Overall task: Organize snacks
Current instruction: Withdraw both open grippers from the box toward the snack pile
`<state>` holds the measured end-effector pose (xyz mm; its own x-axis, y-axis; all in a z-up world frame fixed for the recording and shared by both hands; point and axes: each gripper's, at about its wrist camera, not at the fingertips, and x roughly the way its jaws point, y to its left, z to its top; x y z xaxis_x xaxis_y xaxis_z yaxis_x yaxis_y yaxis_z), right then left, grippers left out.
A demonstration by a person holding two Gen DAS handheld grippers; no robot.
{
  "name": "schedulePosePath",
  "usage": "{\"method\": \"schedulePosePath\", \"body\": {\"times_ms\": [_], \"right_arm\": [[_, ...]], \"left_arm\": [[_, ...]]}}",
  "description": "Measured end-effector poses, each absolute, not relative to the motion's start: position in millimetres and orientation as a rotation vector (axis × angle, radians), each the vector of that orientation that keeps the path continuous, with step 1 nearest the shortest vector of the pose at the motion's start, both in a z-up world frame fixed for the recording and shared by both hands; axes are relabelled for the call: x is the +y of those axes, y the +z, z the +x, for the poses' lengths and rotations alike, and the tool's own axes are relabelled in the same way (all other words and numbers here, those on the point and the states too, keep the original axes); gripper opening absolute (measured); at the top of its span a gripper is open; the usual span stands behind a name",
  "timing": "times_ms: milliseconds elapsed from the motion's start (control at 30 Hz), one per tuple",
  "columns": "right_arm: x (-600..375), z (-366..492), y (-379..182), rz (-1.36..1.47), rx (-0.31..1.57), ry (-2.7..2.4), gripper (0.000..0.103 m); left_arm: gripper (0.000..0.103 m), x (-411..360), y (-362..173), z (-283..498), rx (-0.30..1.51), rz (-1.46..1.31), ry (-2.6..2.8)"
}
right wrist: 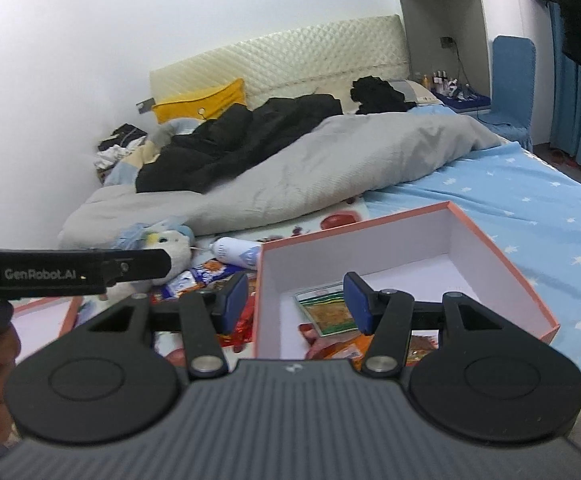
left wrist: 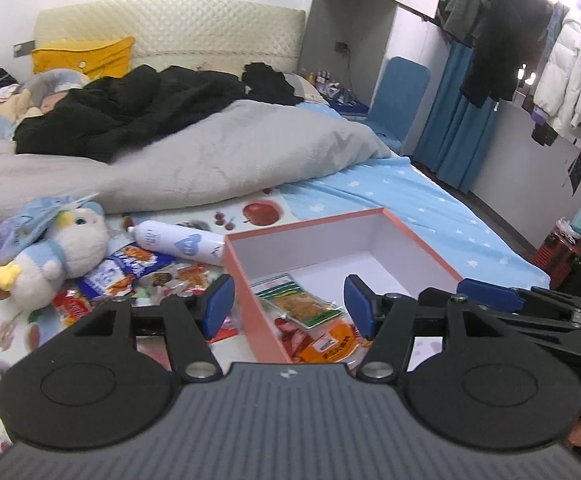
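Observation:
A salmon-pink box (left wrist: pixel 422 236) with a white inside lies on the bed. A green snack packet (left wrist: pixel 298 304), an orange one (left wrist: pixel 330 346) and a red one (left wrist: pixel 288 334) lie in its near corner. More snack packets are spread to the box's left, among them a blue one (left wrist: pixel 122 270) and a red one (left wrist: pixel 72 306). My left gripper (left wrist: pixel 289 306) hovers open over the box's left wall, nothing between its pads. My right gripper (right wrist: pixel 296 302) hangs open and empty above the box (right wrist: pixel 502 264) and the green packet (right wrist: pixel 326 304).
A plush duck (left wrist: pixel 62 252) and a white bottle (left wrist: pixel 178 242) lie among the loose packets. Behind them a grey duvet (left wrist: pixel 210 160) and black clothes (left wrist: pixel 130 108) are piled. The box lid (right wrist: pixel 42 316) lies at the left. The bed's edge (left wrist: pixel 502 240) runs along the right.

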<state>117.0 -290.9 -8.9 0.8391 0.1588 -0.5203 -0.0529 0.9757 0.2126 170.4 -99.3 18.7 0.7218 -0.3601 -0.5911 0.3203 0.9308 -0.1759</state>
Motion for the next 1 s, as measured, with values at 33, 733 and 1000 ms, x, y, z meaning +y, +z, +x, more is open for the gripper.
{"method": "schedulePosePath", "body": {"times_ms": [33,733,1000], "right_arm": [[-288.9,114.5,-10.0,0.197,0.565,0.120,0.056],[-228.6,73.9,-27.1,0.110,0.587,0.222,0.056],[-210.7,56.1,-37.1,0.075,0.610,0.266,0.056]], "left_arm": [[0.066,-95.7,18.9,166.1,0.663,-0.065,-0.368],[0.066,-36.4,-6.0,105.0,0.678,-0.141,-0.257],[0.066,-23.9,-20.2,86.8,0.693,-0.153,-0.222]]}}
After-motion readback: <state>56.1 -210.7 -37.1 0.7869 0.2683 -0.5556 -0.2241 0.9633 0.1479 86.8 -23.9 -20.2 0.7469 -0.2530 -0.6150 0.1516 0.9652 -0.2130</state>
